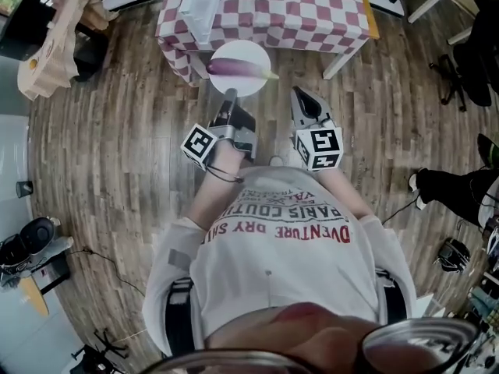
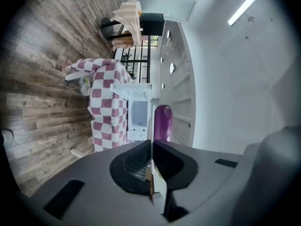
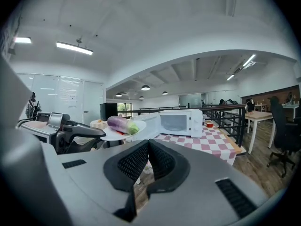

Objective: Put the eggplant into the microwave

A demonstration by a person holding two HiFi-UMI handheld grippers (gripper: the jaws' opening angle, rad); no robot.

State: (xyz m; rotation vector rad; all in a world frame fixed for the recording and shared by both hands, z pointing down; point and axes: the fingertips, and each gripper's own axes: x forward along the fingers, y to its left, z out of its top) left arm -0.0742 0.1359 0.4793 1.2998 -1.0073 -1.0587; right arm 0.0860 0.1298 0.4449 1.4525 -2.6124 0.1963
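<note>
A purple eggplant point(image 1: 238, 68) with a green stem lies on a white plate point(image 1: 249, 86). My left gripper point(image 1: 230, 97) is shut on the plate's near rim and carries it level in front of the checkered table point(image 1: 312, 22). In the left gripper view the plate's rim point(image 2: 151, 126) shows edge-on between the jaws, with the eggplant point(image 2: 162, 121) beyond. A white microwave point(image 3: 181, 121) stands on the table with its door point(image 3: 146, 126) swung open. My right gripper point(image 1: 300, 101) is beside the plate, shut and with nothing between its fingers. The right gripper view shows the plate point(image 3: 110, 134) and eggplant point(image 3: 121, 125) at its left.
A red bowl point(image 3: 209, 124) sits on the table by the microwave. Brown paper bags point(image 1: 54, 45) are piled on a chair at the upper left. A person in black point(image 1: 452, 189) and office chairs are at the right. Equipment point(image 1: 27, 248) lies on the wooden floor at the left.
</note>
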